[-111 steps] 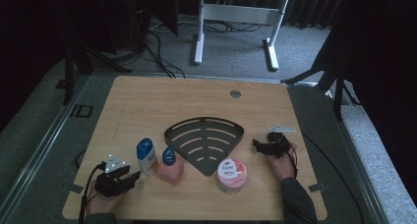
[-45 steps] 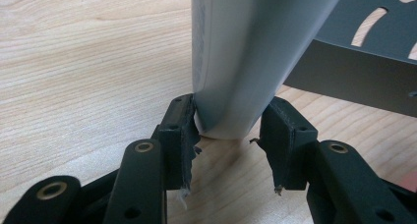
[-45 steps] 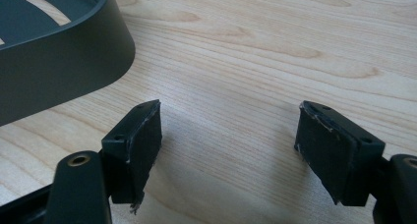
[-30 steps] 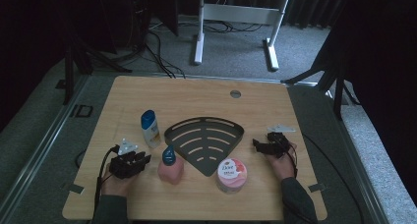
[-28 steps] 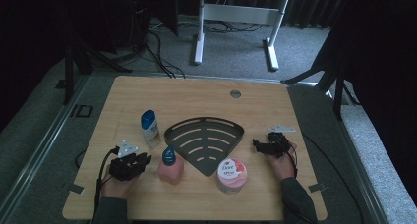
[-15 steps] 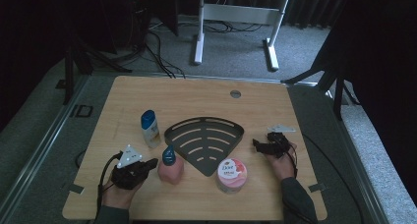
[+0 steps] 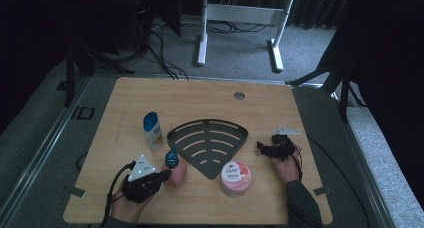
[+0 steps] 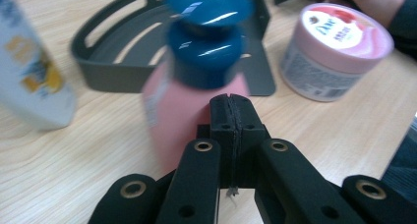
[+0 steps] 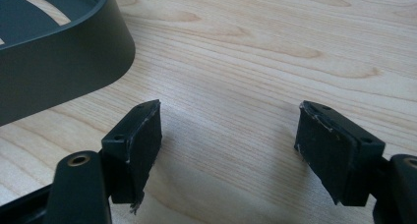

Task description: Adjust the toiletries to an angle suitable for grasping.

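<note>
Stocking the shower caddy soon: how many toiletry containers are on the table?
3. A white bottle with a blue cap stands left of the dark corner caddy; a pink bottle stands by the left gripper; a pink jar sits near the caddy's point.

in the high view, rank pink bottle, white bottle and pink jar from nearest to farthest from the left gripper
1. Pink bottle, right at the tips of the left gripper.
2. White bottle, farther up the table, standing behind it.
3. Pink jar, off to the right, past the black rack.
</note>
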Available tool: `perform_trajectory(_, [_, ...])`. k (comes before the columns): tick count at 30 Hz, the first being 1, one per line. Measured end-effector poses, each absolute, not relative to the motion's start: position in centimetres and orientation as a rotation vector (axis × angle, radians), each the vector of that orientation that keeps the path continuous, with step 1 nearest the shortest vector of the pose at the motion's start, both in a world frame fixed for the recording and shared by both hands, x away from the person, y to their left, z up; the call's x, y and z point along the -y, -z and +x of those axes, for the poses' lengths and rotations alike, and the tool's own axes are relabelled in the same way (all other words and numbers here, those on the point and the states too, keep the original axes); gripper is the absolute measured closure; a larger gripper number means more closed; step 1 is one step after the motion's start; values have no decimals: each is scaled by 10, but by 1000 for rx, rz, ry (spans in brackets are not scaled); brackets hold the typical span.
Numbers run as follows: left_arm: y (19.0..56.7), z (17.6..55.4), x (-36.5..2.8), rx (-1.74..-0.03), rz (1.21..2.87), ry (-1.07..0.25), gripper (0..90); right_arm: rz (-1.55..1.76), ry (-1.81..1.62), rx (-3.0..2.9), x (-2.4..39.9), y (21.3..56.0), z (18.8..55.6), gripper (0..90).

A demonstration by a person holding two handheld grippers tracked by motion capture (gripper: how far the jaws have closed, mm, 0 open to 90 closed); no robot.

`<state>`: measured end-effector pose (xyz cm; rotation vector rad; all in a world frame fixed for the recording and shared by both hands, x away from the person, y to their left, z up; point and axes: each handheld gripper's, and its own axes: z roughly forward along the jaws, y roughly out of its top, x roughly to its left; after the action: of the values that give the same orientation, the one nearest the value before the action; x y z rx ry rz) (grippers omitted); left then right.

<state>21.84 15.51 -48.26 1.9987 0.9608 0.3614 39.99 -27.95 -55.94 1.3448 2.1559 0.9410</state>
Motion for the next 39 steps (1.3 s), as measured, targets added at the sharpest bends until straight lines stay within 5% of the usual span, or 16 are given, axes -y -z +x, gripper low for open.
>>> perform_trajectory(9, [487,227,-132,-925,2031,-354,894,1344,-941,-2156,280,559,400,251])
perform_trajectory(39, [487,244,-149,-1093,1973,-459,890,1344,-941,-2156,280,559,400,251])
